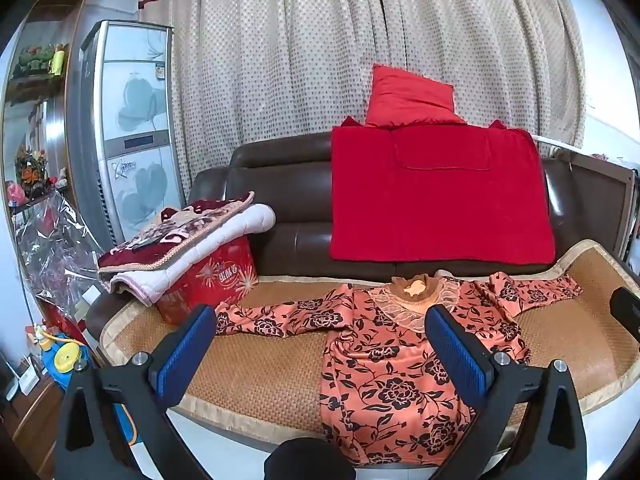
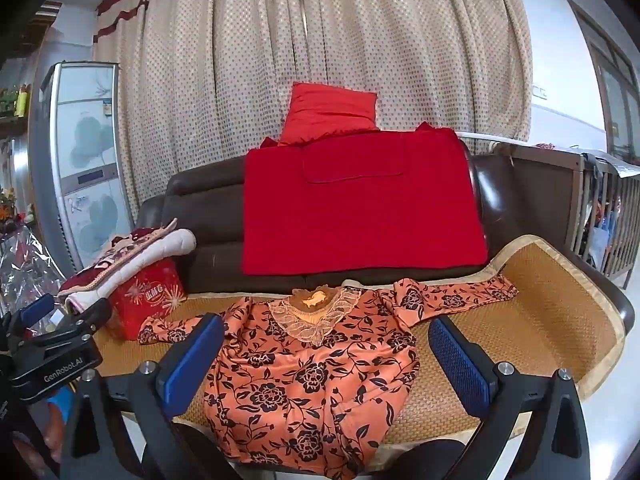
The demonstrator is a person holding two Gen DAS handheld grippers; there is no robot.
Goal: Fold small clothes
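An orange top with black flowers [image 1: 384,364] [image 2: 308,376] lies spread face up on the woven seat mat [image 1: 256,364] [image 2: 532,320], sleeves out to both sides, hem hanging over the front edge. It has a lace collar [image 1: 412,304] [image 2: 316,316]. My left gripper [image 1: 320,344] hovers open in front of the top's left half, nothing between its blue pads. My right gripper [image 2: 326,354] hovers open over the top's middle, also empty. The left gripper's body [image 2: 52,356] shows at the left edge of the right wrist view.
A red box [image 1: 212,280] [image 2: 144,296] with folded quilts [image 1: 180,248] on it stands at the mat's left end. A red blanket [image 1: 436,192] [image 2: 360,204] and red cushion [image 1: 408,98] drape the brown sofa back [image 1: 280,184]. A wooden crib [image 2: 600,220] stands right.
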